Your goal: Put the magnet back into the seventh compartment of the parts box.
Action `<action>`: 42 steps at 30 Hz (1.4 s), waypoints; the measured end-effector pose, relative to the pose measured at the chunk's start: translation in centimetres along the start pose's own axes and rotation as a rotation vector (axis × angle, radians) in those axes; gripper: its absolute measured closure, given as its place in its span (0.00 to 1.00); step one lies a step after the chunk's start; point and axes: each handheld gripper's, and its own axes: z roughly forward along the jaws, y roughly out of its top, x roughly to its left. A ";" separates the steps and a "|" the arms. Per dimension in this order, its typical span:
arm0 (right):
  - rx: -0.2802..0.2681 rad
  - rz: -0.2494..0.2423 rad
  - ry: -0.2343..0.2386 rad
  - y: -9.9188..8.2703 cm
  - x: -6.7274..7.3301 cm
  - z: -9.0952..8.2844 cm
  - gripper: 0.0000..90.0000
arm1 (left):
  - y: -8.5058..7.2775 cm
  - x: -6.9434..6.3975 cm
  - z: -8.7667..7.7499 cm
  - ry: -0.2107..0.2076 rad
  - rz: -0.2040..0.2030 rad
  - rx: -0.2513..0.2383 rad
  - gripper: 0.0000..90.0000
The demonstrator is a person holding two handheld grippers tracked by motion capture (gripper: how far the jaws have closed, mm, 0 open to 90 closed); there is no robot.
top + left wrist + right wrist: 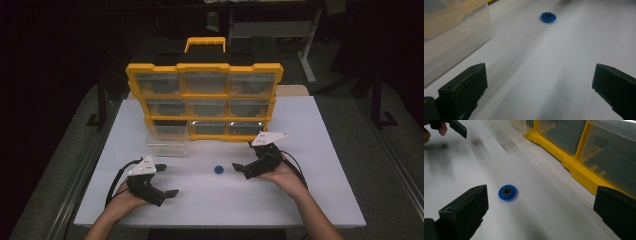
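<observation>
We hold both tongs wide apart and empty: the left tongs [161, 180] low on the bench [320, 150], the right tongs [250, 159] nearer the yellow organizer [204, 95]. The blue disc [218, 169] lies flat between them, closer to the right tongs. Being thin, it could skid or slip out if we pinch it off-centre. We cannot make out the drawers' contents, nor what is in the clear drawer [167, 141] standing beyond the left tongs.

Bare white table [310, 200] between left gripper [167, 180] and right gripper [243, 156] — passable, small blue disc [218, 169] lying midway, clear drawer [167, 142] out front-left, yellow organizer [204, 100] walling the far side — both jaws spread wide.
</observation>
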 end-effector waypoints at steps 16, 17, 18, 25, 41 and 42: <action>-0.002 -0.005 0.010 0.7 -0.1 0.9 0.00 | 0.0 0.0 0.0 0.000 -0.004 -0.010 0.00; -0.001 -0.005 0.011 0.8 -0.1 1.0 0.00 | 0.0 0.0 0.0 -0.001 -0.003 -0.008 0.00; 0.000 -0.004 0.011 0.8 -0.1 1.1 0.00 | 0.0 0.0 0.0 -0.001 0.000 -0.005 0.00; 0.005 -0.010 0.014 1.2 0.0 1.6 0.00 | 0.0 0.0 0.0 -0.001 0.001 -0.004 0.00; 0.007 -0.018 0.028 2.0 0.2 3.0 0.00 | 0.0 0.0 0.0 -0.002 0.001 -0.002 0.00; 0.009 -0.016 0.026 2.2 0.2 3.1 0.00 | 0.0 0.0 0.0 -0.002 0.001 -0.002 0.00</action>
